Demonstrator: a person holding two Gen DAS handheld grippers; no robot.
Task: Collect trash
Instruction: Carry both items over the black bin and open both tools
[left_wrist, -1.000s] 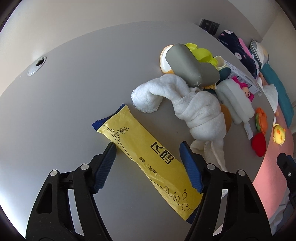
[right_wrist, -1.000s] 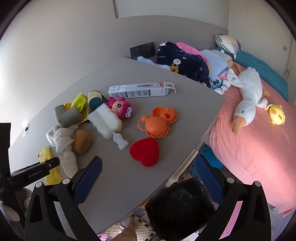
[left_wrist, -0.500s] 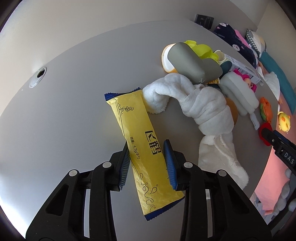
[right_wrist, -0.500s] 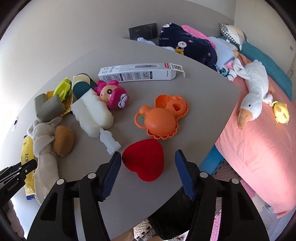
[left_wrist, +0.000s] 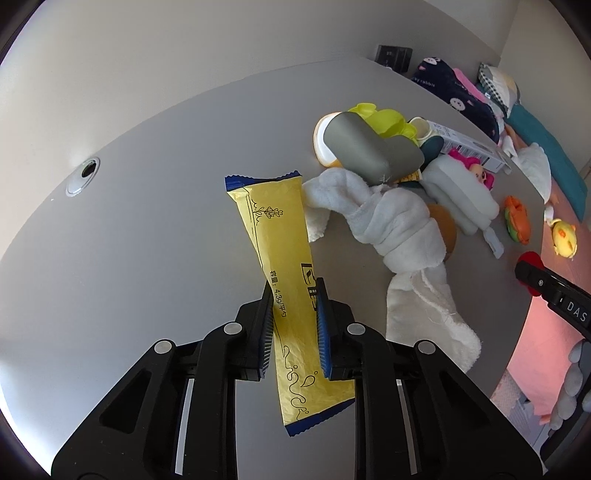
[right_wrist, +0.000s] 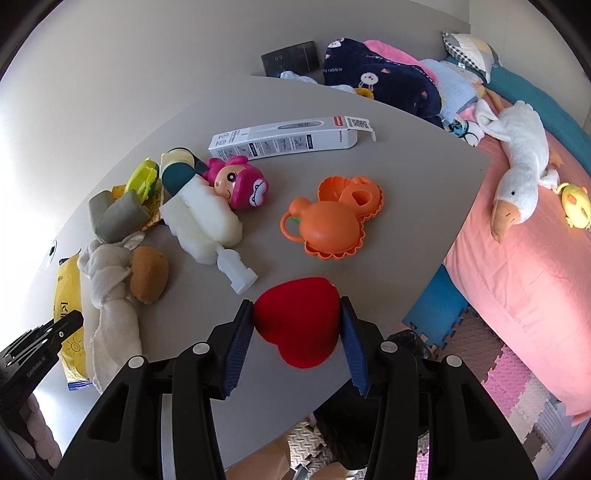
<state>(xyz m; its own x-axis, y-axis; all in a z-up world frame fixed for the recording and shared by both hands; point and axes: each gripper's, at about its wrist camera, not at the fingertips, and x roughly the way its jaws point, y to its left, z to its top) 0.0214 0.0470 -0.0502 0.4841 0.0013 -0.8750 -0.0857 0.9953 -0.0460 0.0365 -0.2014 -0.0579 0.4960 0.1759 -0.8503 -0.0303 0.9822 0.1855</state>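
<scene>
Both pairs of fingers have closed in since a moment ago: the left gripper (left_wrist: 293, 295) now pinches the yellow wrapper (left_wrist: 284, 266) mid-table, the right gripper (right_wrist: 295, 314) clamps the red heart (right_wrist: 297, 319) near the table's edge. That thin wrapper could slip free when lifted.
</scene>
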